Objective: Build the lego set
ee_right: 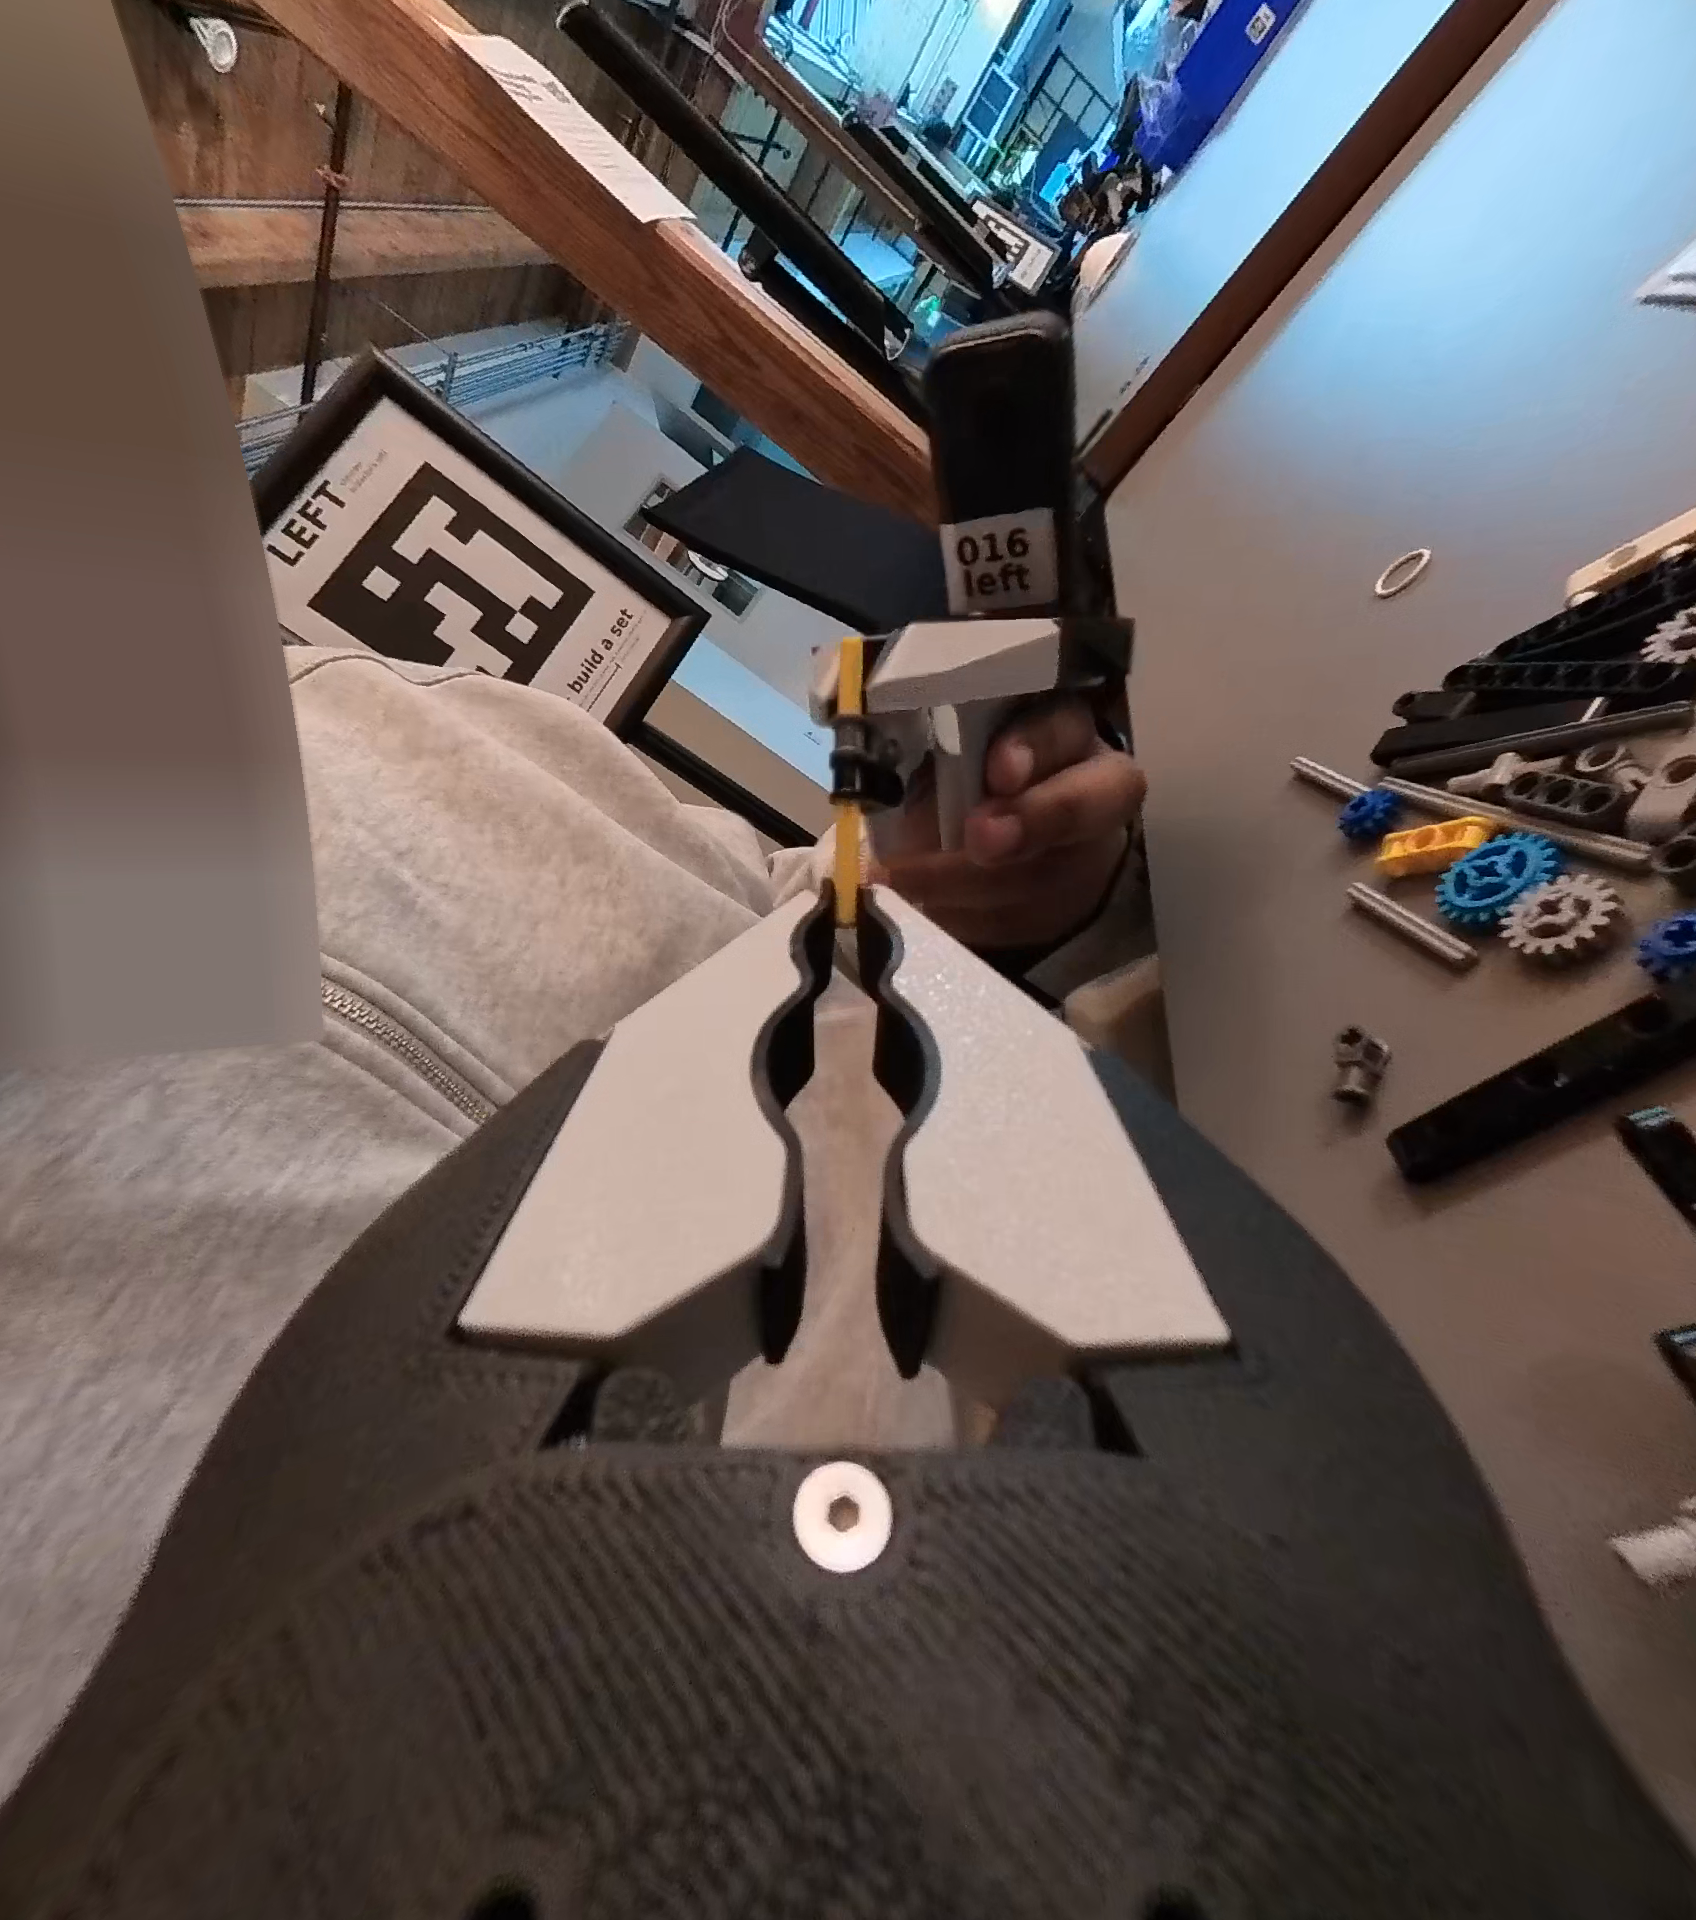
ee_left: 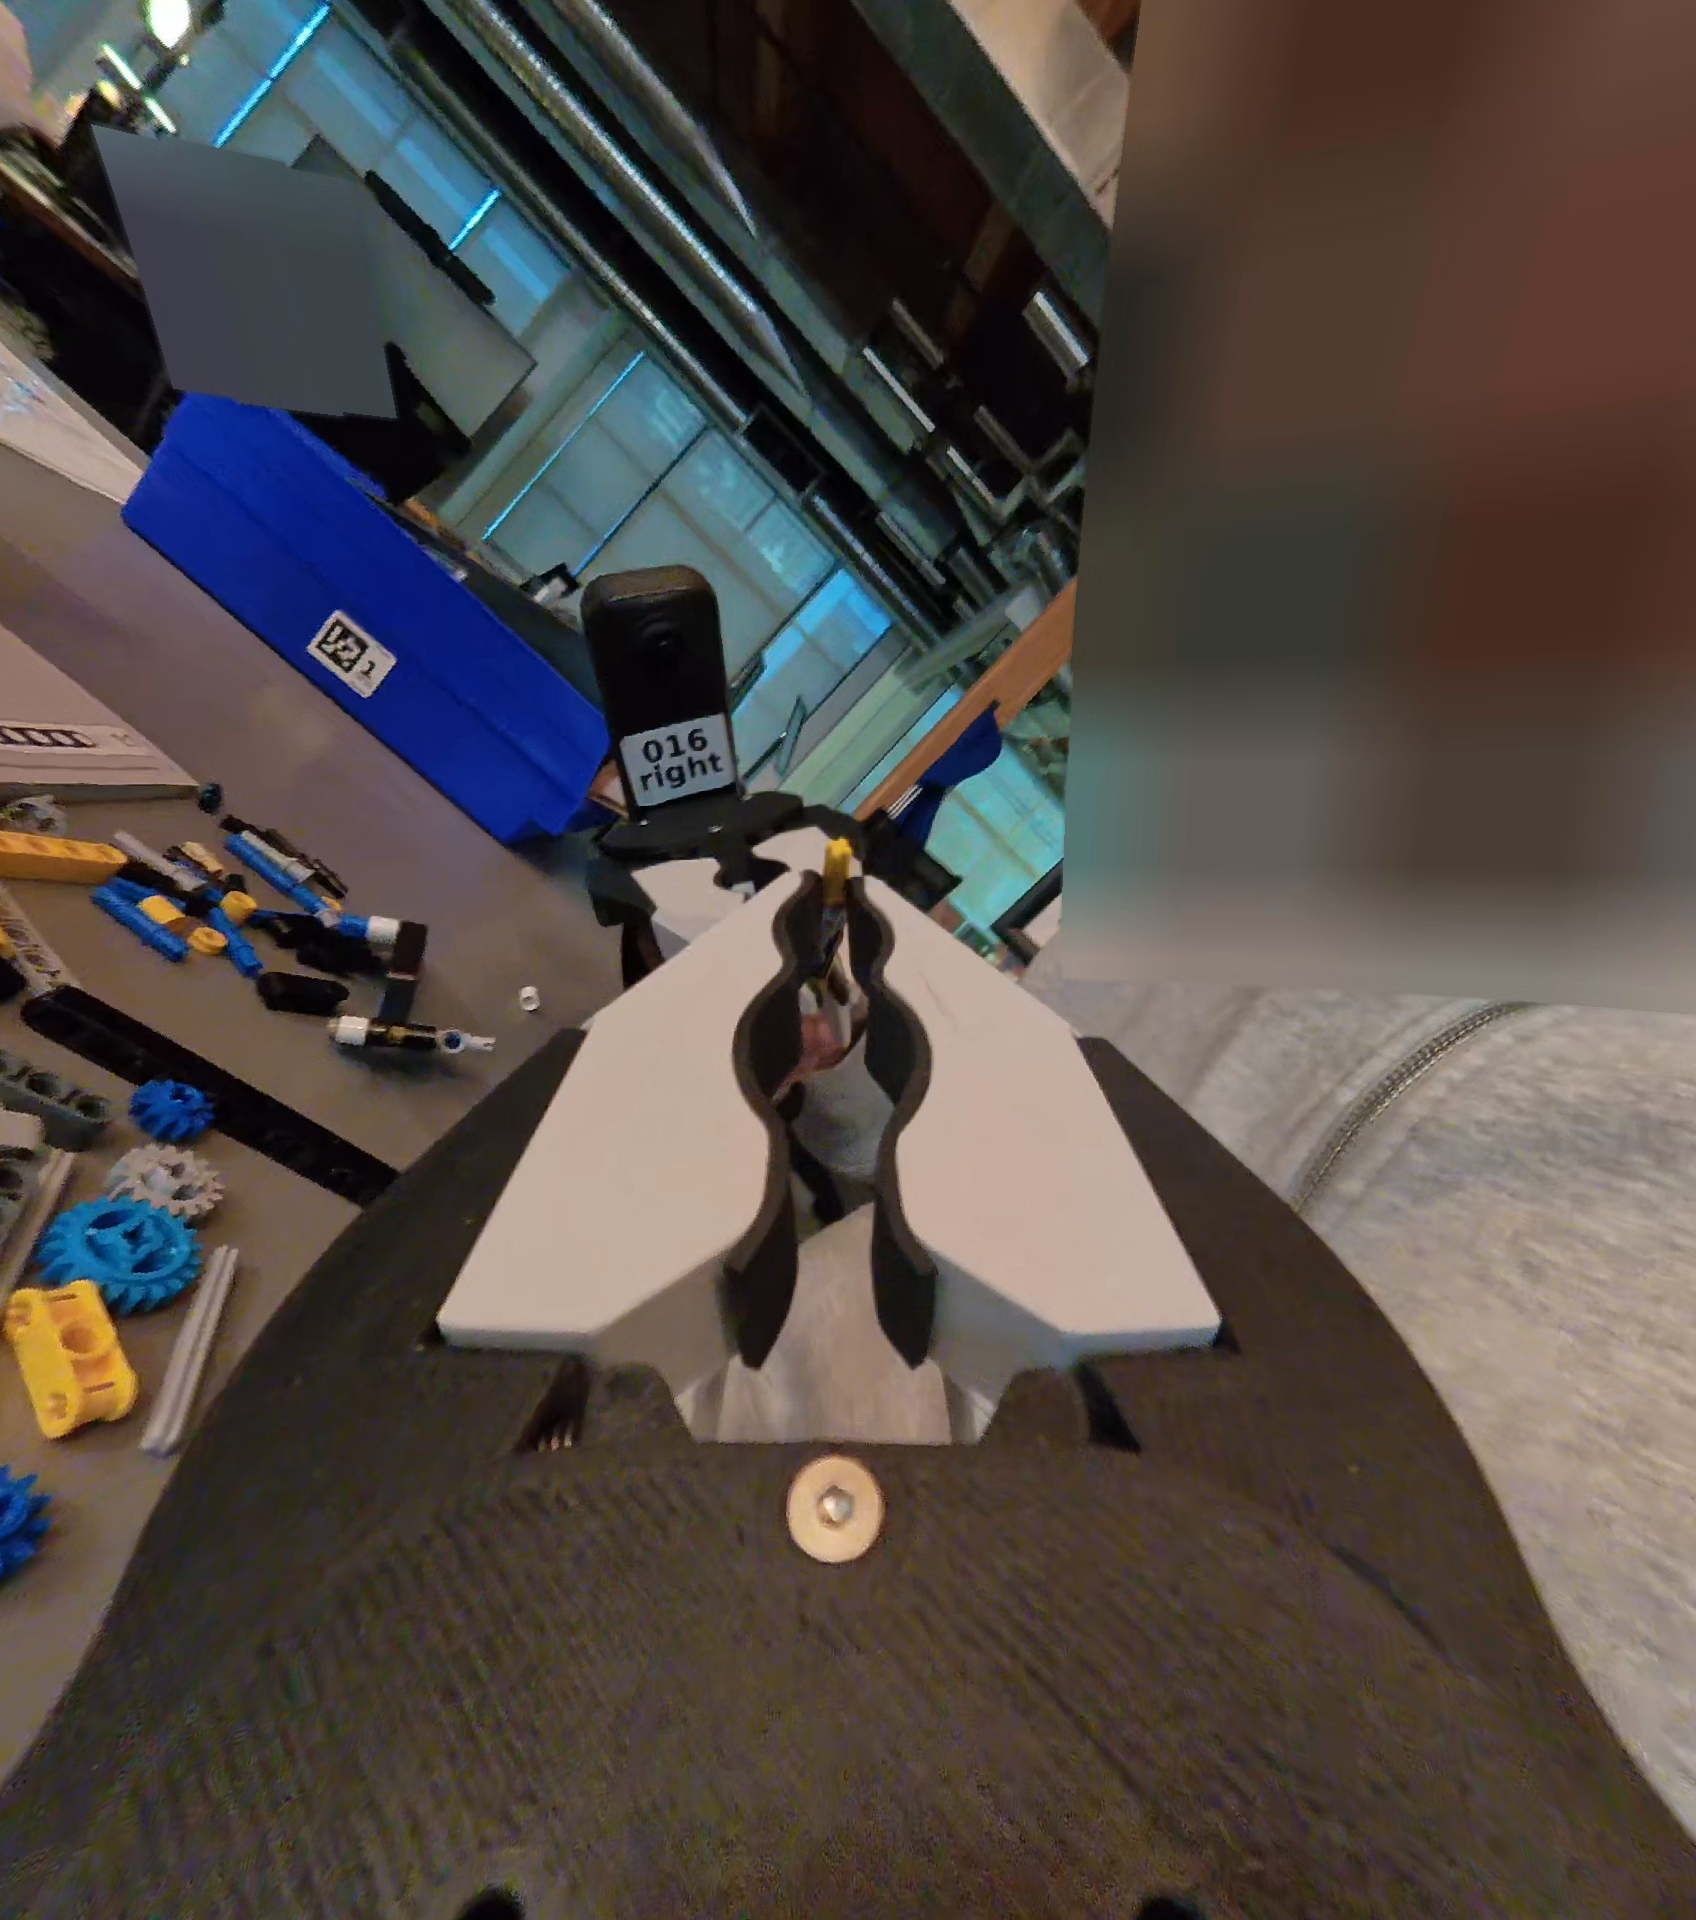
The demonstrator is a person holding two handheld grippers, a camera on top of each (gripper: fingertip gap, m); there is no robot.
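My right tongs (ee_right: 849, 920) pinch the yellow rod (ee_right: 849, 831); left tongs (ee_right: 859, 717) clamp its black connector (ee_right: 859, 764). Light, stiff, slippery plastic: I'd grip near the joint.

Black ribbed gripper bodies (ee_left: 828, 1662), pale grey wavy-edged fingers (ee_right: 1010, 1174), grey zipped hoodie (ee_left: 1550, 1195)

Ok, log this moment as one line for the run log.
stage: mid-air assembly | right claw: shut on yellow axle | left claw: shut on black connector on the axle | loose parts on table
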